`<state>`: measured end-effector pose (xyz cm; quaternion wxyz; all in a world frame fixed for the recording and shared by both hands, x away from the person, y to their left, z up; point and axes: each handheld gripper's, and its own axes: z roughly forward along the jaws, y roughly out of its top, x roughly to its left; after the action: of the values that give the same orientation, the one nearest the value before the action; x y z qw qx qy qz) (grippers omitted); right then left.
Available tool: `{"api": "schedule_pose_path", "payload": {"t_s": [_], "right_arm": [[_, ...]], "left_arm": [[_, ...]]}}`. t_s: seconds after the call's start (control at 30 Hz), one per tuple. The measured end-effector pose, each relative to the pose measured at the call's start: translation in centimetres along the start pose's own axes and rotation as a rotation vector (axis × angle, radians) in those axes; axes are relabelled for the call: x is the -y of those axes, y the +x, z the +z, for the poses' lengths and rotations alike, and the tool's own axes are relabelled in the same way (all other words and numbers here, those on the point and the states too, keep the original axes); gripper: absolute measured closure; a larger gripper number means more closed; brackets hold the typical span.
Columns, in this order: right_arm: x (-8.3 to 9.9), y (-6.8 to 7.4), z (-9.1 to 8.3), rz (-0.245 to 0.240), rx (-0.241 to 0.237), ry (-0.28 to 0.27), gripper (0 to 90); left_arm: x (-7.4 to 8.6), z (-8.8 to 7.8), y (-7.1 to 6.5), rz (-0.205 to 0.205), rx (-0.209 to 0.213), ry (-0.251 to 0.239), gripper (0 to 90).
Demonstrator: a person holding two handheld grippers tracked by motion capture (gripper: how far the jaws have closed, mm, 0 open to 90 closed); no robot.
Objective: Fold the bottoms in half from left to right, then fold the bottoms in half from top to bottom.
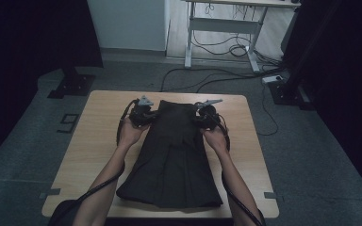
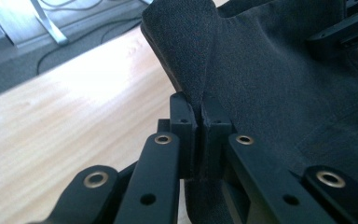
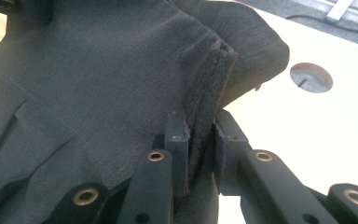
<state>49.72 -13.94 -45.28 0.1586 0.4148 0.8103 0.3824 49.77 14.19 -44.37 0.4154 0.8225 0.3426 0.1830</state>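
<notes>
High view: the dark skirt (image 1: 172,155) lies on the desk (image 1: 85,141), its waistband pinched at both corners; lift them evenly. Left gripper (image 2: 199,122) view: fingers pinch the skirt's edge; keep it taut. Right gripper (image 3: 199,133) view: fingers clamp the skirt's bunched hem.

I can read no words, labels, brands or numbers anywhere here. The dark cloth carries no tag that I can make out, my tongs bear no lettering, and the surface is plain wood. On the floor to the left of the surface lies a taped outline (image 1: 68,123) whose shape resembles a digit, but I cannot say it is one.
</notes>
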Motion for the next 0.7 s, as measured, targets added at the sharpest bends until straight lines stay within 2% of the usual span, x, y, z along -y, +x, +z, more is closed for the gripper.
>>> {"api": "schedule_pose_path", "payload": {"t_s": [0.3,0.43,0.7], "right_arm": [[-1.3,0.1,-2.0,-0.015,0.006,-0.04,78.1],[-2.2,0.4,-3.6,-0.038,0.009,-0.07,78.2],[-3.2,1.1,-5.7,-0.07,0.015,-0.096,78.3]], "left_arm": [[-2.1,-2.0,-0.6,0.053,-0.016,-0.038,85.3],[-2.9,-3.1,-0.8,0.065,-0.016,-0.061,85.3],[-4.4,-5.4,-1.6,0.119,-0.029,-0.09,85.4]]}}
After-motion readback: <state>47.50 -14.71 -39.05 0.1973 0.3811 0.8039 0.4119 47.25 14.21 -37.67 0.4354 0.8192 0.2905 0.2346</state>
